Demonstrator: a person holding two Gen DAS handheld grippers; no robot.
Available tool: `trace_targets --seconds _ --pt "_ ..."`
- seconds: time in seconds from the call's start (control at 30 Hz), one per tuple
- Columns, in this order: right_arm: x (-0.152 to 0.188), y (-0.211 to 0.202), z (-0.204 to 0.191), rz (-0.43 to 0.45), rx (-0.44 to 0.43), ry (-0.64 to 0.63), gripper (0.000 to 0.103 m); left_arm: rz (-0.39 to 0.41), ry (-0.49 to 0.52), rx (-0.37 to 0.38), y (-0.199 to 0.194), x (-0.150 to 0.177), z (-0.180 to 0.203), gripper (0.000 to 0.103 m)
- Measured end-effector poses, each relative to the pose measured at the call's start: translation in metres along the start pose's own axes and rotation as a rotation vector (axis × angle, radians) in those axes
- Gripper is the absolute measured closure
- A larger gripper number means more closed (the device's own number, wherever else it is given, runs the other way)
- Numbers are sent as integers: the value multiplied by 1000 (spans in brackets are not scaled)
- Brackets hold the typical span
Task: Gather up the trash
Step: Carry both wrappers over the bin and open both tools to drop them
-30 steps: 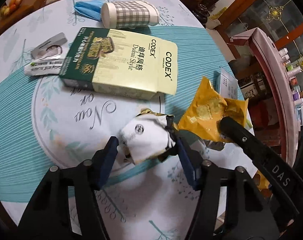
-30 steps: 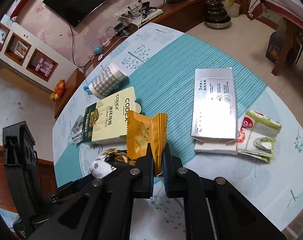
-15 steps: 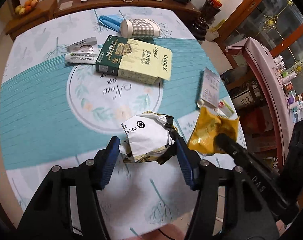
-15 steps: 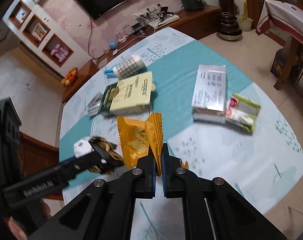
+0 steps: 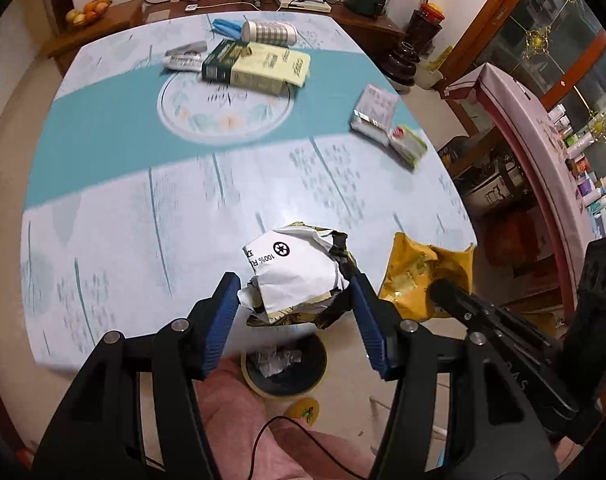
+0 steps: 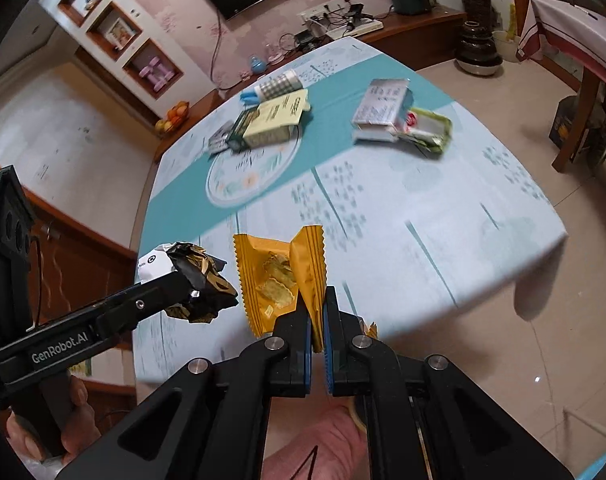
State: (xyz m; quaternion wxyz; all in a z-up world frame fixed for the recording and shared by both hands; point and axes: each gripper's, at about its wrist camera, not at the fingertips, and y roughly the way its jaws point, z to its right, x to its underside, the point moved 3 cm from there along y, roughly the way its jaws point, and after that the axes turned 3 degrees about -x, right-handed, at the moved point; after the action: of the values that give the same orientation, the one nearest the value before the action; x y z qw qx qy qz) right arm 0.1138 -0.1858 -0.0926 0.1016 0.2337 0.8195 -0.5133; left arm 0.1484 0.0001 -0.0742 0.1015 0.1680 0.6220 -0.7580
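My left gripper is shut on a crumpled white and black-gold wrapper, held in the air over the near edge of the table. Just below that edge stands a round trash bin with a black liner and some crumpled paper inside. My right gripper is shut on the corner of a yellow snack wrapper, which hangs upright beside the left one. In the right wrist view the crumpled wrapper shows at the tip of the left gripper, with a hand on its handle.
On the far part of the table lie a green and cream box, a checked cup on its side, small sachets, a silver box and a green-white packet. A cabinet and shelves stand to the right.
Both grippers have drawn back from the table's middle to its near edge and risen, carrying their wrappers. The bin has come into the left wrist view.
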Motion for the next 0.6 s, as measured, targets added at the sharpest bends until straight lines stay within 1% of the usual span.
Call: trace_targets --seconds 0.1,0.17,0.3,0.47,0.6 --pt "27 -17 10 -10 -6 -30 98 4 -2 -18 -9 34 11 49" --pt "44 -23 17 -27 -7 -38 98 -8 5 -25 -11 54 18 49" --pt "75 -24 32 -68 -13 -28 98 -37 38 -59 -6 92 32 49" --pt "119 -5 59 -140 12 -3 98 -88 87 -83 20 126 43 49" --pt "149 24 88 -192 37 62 98 -147 126 -84 59 153 43 49"
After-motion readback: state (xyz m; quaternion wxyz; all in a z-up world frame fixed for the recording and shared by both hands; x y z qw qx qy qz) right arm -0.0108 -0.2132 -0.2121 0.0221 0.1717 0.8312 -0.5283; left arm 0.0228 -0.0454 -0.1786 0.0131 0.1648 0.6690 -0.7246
